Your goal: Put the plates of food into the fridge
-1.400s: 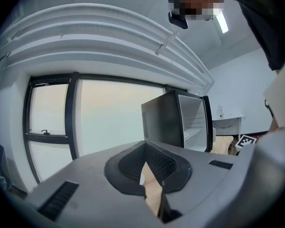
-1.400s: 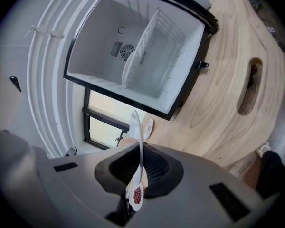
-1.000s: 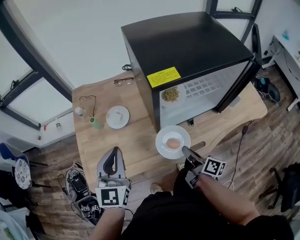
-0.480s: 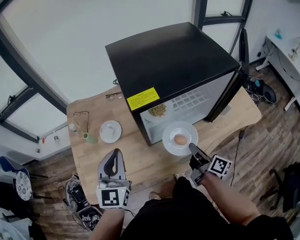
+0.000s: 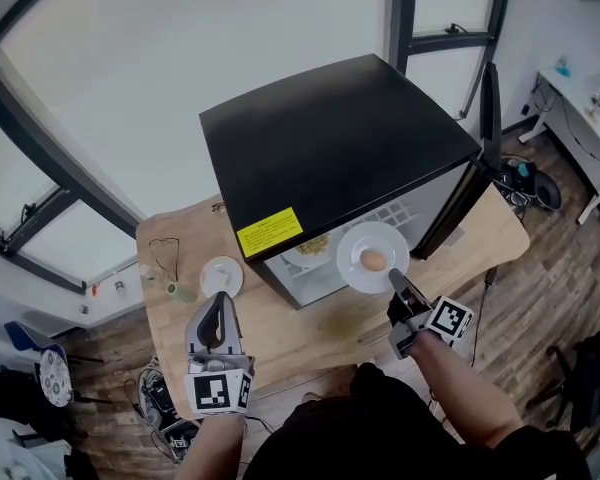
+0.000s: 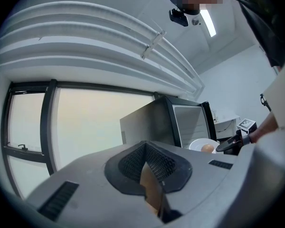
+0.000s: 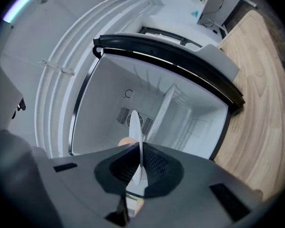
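Entry: plate (image 5: 372, 256), rim pinched in our right gripper (image 5: 393, 276); fridge (image 5: 330, 138) cavity dead ahead, plate at its mouth. Our left gripper (image 5: 220, 303): seemingly closed, empty, farther off.

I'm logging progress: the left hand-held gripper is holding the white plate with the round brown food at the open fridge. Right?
Not quite: the right hand-held gripper is holding the white plate with the round brown food at the open fridge. The left hand-held gripper holds nothing. The head view shows it.
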